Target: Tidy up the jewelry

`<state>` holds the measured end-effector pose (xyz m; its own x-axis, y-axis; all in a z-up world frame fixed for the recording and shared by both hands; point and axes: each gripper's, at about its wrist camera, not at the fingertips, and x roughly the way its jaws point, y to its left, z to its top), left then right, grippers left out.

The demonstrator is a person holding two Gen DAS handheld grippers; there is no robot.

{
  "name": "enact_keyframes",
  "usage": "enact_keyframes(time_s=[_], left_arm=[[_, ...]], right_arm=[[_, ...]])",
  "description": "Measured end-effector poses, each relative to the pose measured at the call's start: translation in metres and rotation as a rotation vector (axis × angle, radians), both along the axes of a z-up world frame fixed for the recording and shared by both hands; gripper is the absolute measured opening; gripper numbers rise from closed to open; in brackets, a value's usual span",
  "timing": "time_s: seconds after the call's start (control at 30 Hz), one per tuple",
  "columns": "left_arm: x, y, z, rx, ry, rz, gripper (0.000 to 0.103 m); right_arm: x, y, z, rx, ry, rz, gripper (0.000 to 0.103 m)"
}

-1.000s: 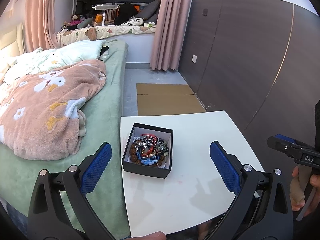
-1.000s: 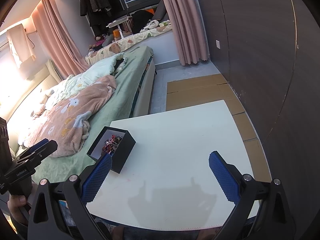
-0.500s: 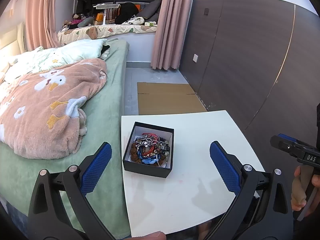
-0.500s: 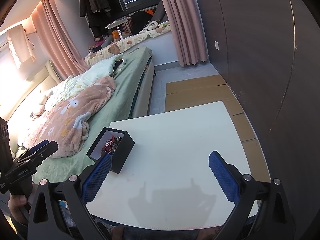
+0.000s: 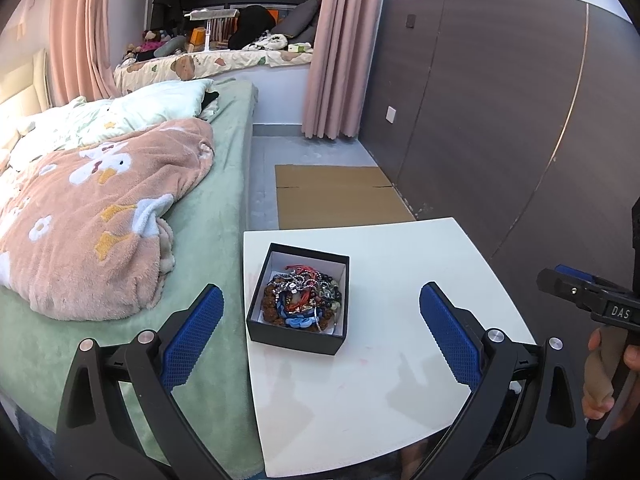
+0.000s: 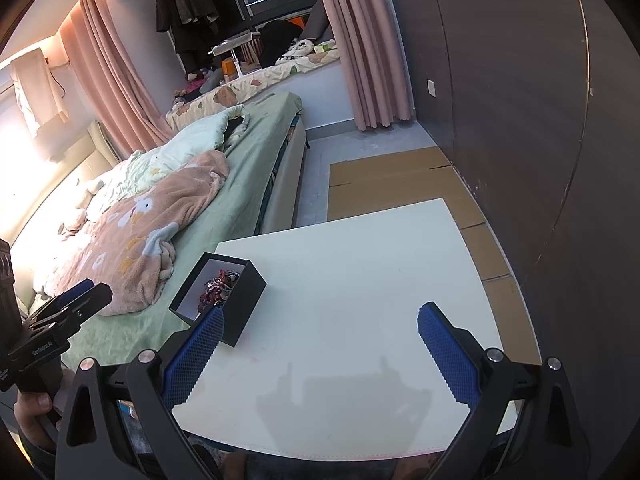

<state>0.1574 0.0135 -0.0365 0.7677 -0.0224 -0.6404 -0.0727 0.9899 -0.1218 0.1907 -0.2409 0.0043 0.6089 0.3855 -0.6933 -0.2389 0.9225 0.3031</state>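
Note:
A small black box (image 5: 298, 334) with a white lining stands on the left part of the white table (image 5: 400, 264). A tangle of beaded bracelets and cords (image 5: 302, 300) fills it. My left gripper (image 5: 320, 332) hangs open above the table's near side, its blue pads either side of the box and short of it. In the right wrist view the same box (image 6: 240, 304) shows just beyond the left pad (image 6: 194, 354), jewelry (image 6: 218, 286) visible inside. My right gripper (image 6: 318, 350) is open over bare tabletop (image 6: 360, 280), holding nothing.
A bed (image 5: 224, 152) with a pink flowered blanket (image 5: 100, 216) runs along the table's left edge. A dark panelled wall (image 5: 500, 120) stands to the right. Flattened cardboard (image 5: 340, 196) lies on the floor beyond the table. A hand (image 5: 600, 376) holds the other gripper at far right.
Both views shifted only slightly; the box sits marginally further right and lower in the left wrist view. Both grippers remain open and nothing was touched.

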Motion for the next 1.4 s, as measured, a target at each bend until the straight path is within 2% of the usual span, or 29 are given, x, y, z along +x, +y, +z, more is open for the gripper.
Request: enact_keyframes(time_s=[0.1, 0.3, 0.53, 0.67, 0.77, 0.83, 0.93, 1.0, 1.07, 1.1, 1.13, 1.23, 1.3, 1.4], left_arm=[[0.001, 0.004, 0.0, -0.03, 0.007, -0.008, 0.098], [0.002, 0.01, -0.001, -0.032, -0.001, 0.001, 0.098], [0.011, 0.027, -0.01, -0.049, 0.007, 0.025, 0.098], [0.019, 0.041, -0.017, -0.059, 0.023, 0.051, 0.098], [0.028, 0.057, -0.03, -0.079, 0.057, 0.083, 0.098], [0.032, 0.066, -0.035, -0.094, 0.069, 0.098, 0.098], [0.033, 0.076, -0.037, -0.101, 0.067, 0.126, 0.098], [0.032, 0.08, -0.038, -0.105, 0.065, 0.133, 0.098], [0.033, 0.081, -0.04, -0.106, 0.068, 0.135, 0.098], [0.033, 0.081, -0.04, -0.107, 0.068, 0.136, 0.098], [0.034, 0.082, -0.04, -0.106, 0.067, 0.137, 0.098], [0.033, 0.083, -0.039, -0.112, 0.065, 0.135, 0.098], [0.033, 0.085, -0.04, -0.119, 0.064, 0.139, 0.098], [0.031, 0.088, -0.039, -0.12, 0.057, 0.156, 0.098]], right_arm=[[0.0, 0.005, -0.002, -0.003, 0.005, 0.001, 0.095], [0.005, 0.015, -0.01, -0.004, 0.022, -0.003, 0.095], [0.015, 0.055, -0.024, -0.025, 0.044, 0.024, 0.095], [0.029, 0.09, -0.048, -0.021, 0.108, 0.065, 0.083], [0.047, 0.124, -0.074, 0.02, 0.193, 0.121, 0.076], [0.059, 0.151, -0.093, 0.028, 0.251, 0.171, 0.068], [0.069, 0.18, -0.115, 0.03, 0.301, 0.219, 0.053], [0.074, 0.185, -0.129, 0.015, 0.346, 0.205, 0.03], [0.075, 0.18, -0.129, 0.008, 0.339, 0.169, 0.03], [0.073, 0.174, -0.122, -0.066, 0.298, 0.114, 0.028], [0.072, 0.172, -0.119, -0.092, 0.278, 0.091, 0.027], [0.066, 0.153, -0.107, -0.109, 0.247, 0.03, 0.027], [0.055, 0.145, -0.09, -0.154, 0.166, -0.012, 0.029], [0.048, 0.141, -0.072, -0.049, 0.131, 0.063, 0.029]])
